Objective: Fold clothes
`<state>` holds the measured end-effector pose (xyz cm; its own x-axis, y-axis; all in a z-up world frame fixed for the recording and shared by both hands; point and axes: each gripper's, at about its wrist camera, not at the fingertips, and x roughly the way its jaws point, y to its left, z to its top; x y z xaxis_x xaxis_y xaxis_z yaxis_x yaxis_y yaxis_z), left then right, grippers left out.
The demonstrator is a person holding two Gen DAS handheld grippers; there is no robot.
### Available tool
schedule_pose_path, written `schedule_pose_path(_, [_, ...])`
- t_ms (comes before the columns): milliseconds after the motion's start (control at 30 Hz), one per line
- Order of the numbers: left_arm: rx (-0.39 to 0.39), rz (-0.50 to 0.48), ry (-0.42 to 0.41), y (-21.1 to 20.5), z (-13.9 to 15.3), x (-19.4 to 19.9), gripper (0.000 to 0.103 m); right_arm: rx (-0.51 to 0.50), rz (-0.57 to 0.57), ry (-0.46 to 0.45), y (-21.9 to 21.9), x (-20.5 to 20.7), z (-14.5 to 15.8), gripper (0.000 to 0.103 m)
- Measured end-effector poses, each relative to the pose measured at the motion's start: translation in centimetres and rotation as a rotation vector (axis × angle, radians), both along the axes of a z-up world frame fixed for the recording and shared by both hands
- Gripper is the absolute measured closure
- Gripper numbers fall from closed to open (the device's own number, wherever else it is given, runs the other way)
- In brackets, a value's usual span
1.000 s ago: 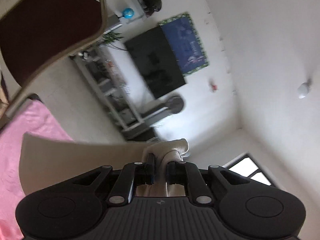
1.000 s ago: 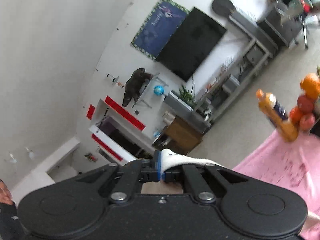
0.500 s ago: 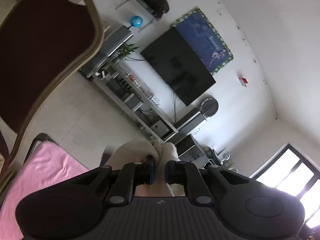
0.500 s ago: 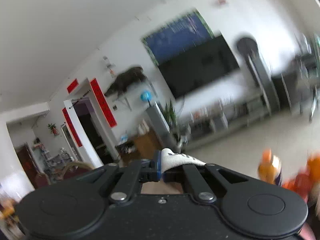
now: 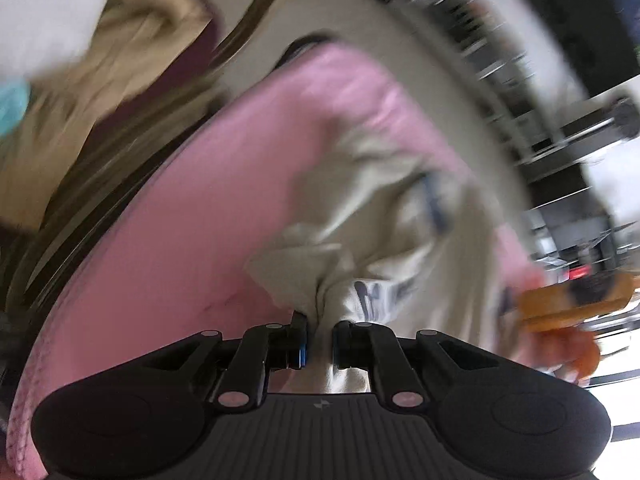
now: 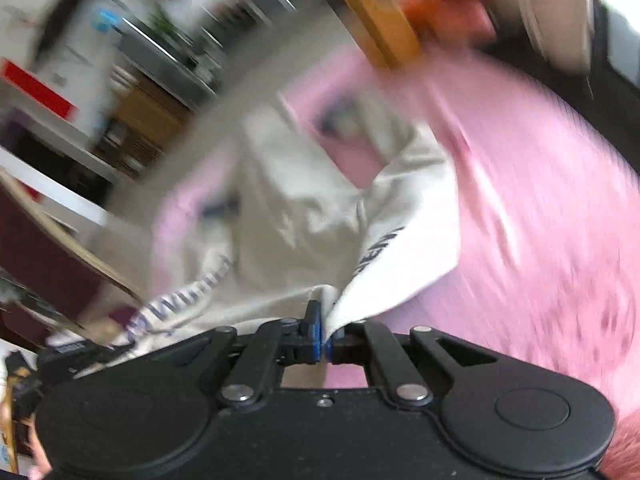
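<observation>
Well: cream sweatshirt (image 6: 304, 216) over pink surface (image 6: 540, 208), navy lettering (blurred, unreadable); left gripper (image 5: 320, 338) clamps fabric; right gripper (image 6: 326, 334), jaws just easing apart, pinches hem.

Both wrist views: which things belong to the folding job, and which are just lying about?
Job:
cream garment
pink tablecloth
left gripper, clamped on the garment
right gripper, clamped on the garment

Lying about:
orange bottle
fruit
chair

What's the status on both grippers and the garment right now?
Left gripper and right gripper each clamp the cream printed fabric garment. It hangs bunched over the pink fuzzy table cover. Blurred orange bottle nearby.
</observation>
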<state>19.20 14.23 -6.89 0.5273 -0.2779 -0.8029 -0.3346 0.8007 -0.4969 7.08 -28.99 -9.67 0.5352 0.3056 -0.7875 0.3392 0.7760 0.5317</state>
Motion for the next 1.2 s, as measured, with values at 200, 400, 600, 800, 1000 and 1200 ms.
schedule_pose_path(200, [0.228, -0.102, -0.07, -0.4, 2.7, -4.1, 0.06, 0.063, 0.031, 0.069, -1.9, -3.1, -0.9, 0.06])
schedule_pose_path(400, [0.264, -0.15, -0.17, -0.2, 3.6, -11.2, 0.034, 0.142, 0.041, -0.048, -4.0, -6.5, 1.9, 0.051])
schedule_pose_path(600, [0.124, -0.127, -0.065, -2.2, -2.8, -13.3, 0.034, 0.169, -0.011, -0.01, -3.9, -4.8, -3.2, 0.057])
schedule_pose_path(800, [0.184, -0.14, -0.05, -3.6, -5.0, -12.9, 0.034, 0.173, 0.036, -0.023, -2.6, -3.8, -5.2, 0.057])
schedule_pose_path(1000, [0.206, -0.178, -0.076, -4.3, -6.6, -9.3, 0.03, 0.135, 0.041, -0.053, -1.7, -1.8, -6.0, 0.056])
schedule_pose_path(1200, [0.14, -0.101, -0.123, -3.3, -6.2, -9.9, 0.102, 0.06, 0.022, -0.136, -1.3, -1.8, -5.3, 0.101])
